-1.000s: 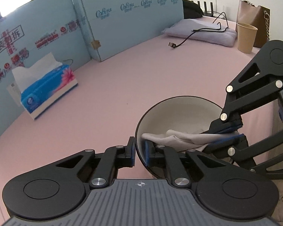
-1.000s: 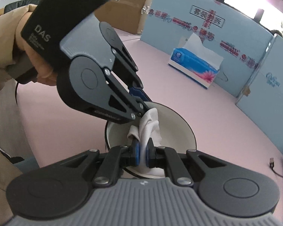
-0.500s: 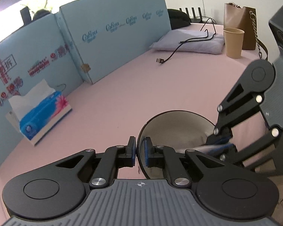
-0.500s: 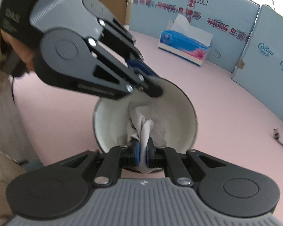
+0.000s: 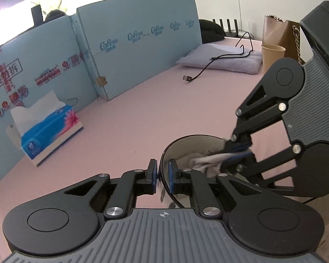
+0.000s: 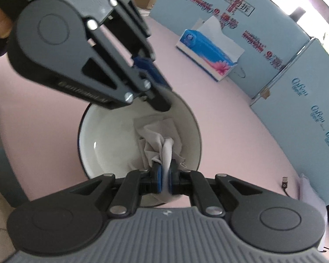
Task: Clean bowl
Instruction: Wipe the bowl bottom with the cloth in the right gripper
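A bowl [image 6: 111,135], white inside with a dark rim, sits tilted on the pink table; it also shows in the left wrist view [image 5: 186,141]. My left gripper [image 5: 163,174] is shut on the bowl's near rim, one pad inside and one outside. My right gripper [image 6: 165,176] is shut on a white cloth [image 6: 160,144] and holds it against the inner wall of the bowl. The cloth [image 5: 205,161] shows bunched inside the bowl in the left wrist view, under the right gripper's fingers [image 5: 236,151].
A blue tissue box [image 5: 47,129] stands at the left by the blue foam boards [image 5: 142,50]; it also shows in the right wrist view [image 6: 208,54]. A paper cup [image 5: 272,58], a brown bag, a pillow [image 5: 221,62] and a black cable lie at the far right.
The bowl has tipped up more on the left gripper's hold. The right gripper with the cloth has moved along the inside of the bowl toward its far right wall.
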`<state>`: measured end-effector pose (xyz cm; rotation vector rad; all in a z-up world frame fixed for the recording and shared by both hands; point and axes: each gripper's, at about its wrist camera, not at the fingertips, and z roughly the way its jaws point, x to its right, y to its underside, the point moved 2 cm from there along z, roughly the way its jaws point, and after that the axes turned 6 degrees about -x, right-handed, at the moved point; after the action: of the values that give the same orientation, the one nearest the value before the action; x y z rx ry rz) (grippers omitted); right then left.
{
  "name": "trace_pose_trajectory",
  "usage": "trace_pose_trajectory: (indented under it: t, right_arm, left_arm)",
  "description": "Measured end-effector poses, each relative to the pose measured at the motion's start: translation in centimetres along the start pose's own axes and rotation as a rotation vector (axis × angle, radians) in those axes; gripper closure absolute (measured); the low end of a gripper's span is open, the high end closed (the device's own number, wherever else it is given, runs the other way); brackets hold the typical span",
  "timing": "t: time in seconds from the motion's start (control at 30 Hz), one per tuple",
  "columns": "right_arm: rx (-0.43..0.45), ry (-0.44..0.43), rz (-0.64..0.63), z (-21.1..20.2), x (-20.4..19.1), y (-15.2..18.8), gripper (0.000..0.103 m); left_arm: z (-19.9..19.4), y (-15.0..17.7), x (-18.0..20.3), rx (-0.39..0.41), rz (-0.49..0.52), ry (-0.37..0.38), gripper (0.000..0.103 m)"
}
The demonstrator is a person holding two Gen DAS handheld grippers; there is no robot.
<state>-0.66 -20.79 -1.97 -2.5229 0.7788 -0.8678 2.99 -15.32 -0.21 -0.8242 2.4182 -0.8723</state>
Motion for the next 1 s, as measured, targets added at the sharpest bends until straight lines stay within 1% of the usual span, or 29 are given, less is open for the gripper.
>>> trace_pose_trajectory:
  t: [0.1,0.2,0.27,0.43,0.6,0.67,0.77,1.0]
  right_arm:
    - [0.026,0.009,0.006,-0.1,0.2,-0.3,0.098]
    - [0.072,0.013,0.01,-0.3,0.7,-1.0,0.098]
    - [0.077,0.012,0.006,-0.3,0.7,-1.2,0.098]
    - [0.045,-0.033,0.022,0.0,0.8,-0.1,0.098]
    - [0.003,-0.134,0.049,-0.3,0.5,0.9,0.098]
    - [-0.02,-0.162,0.045,-0.1,0.5,1.0,0.098]
    - [-0.036,-0.121,0.03,0.3,0.6,0.6,0.098]
    - [-0.008,-0.076,0.03,0.8,0.6,-0.4,0.098]
  left_arm:
    - [0.0,0.1,-0.1,0.001,-0.005,0.005,0.088]
    - [0.1,0.2,-0.3,0.004,-0.01,0.01,0.088]
    - [0.2,0.2,-0.4,0.003,-0.014,0.012,0.088]
    - [0.5,0.4,-0.6,-0.003,-0.015,0.013,0.088]
    - [0.6,0.6,-0.6,-0.001,-0.01,0.015,0.087]
    - [0.5,0.6,-0.6,0.006,-0.01,0.023,0.087]
    - [0.3,0.7,-0.5,0.011,-0.006,0.026,0.086]
    - [0.3,1.0,-0.6,0.008,-0.008,0.031,0.085]
